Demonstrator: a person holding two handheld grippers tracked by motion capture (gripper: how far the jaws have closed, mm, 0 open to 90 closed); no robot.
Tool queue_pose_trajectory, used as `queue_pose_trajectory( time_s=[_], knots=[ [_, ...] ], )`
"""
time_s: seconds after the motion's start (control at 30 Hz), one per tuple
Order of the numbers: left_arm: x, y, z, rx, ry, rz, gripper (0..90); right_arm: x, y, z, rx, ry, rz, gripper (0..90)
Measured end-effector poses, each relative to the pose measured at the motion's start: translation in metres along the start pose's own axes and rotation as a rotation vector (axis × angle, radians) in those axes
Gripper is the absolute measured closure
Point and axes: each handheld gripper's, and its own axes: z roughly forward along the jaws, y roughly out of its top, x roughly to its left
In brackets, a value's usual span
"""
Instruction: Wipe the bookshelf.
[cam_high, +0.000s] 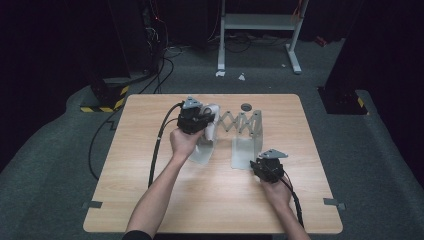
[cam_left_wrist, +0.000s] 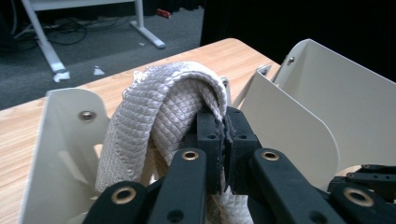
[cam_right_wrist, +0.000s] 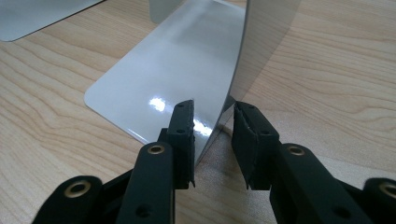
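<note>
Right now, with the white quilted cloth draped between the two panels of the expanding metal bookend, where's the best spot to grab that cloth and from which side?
Grip the white quilted cloth at its folded crest, coming from the person's side, over the near edges of the pale metal bookend panels. The fold humps up above them, doubled and thick, so jaws can likely pinch across it. The left gripper is shut on that spot.

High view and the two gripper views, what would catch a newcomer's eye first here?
First, the white quilted cloth, pinched between the shut jaws of the left gripper and held between the two upright plates of the expandable metal rack at the middle of the wooden table. Next, the right gripper at the rack's near right plate, its jaws open on either side of the upright sheet's edge.
</note>
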Motion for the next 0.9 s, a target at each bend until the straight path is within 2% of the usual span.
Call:
queue_pose_trajectory(
  time_s=[0.2,0.33,0.4,0.7,0.9],
  knots=[
    [0.004,-0.003,0.001,0.018,0.02,-0.007,86.3,0.0,0.0,0.0,0.0,0.0,0.001,69.1],
    [0.008,-0.01,0.005,0.048,0.025,-0.011,86.3,0.0,0.0,0.0,0.0,0.001,0.001,69.2],
    [0.007,-0.013,0.008,0.061,0.029,0.003,86.3,0.0,0.0,0.0,0.0,0.001,0.002,69.2],
    [0.001,-0.035,0.023,0.134,0.041,0.033,86.3,0.0,0.0,0.0,-0.001,0.002,0.002,69.1],
    [0.001,-0.052,0.032,0.173,0.035,0.027,86.3,0.0,0.0,0.0,0.001,0.001,0.001,69.1]
  ],
)
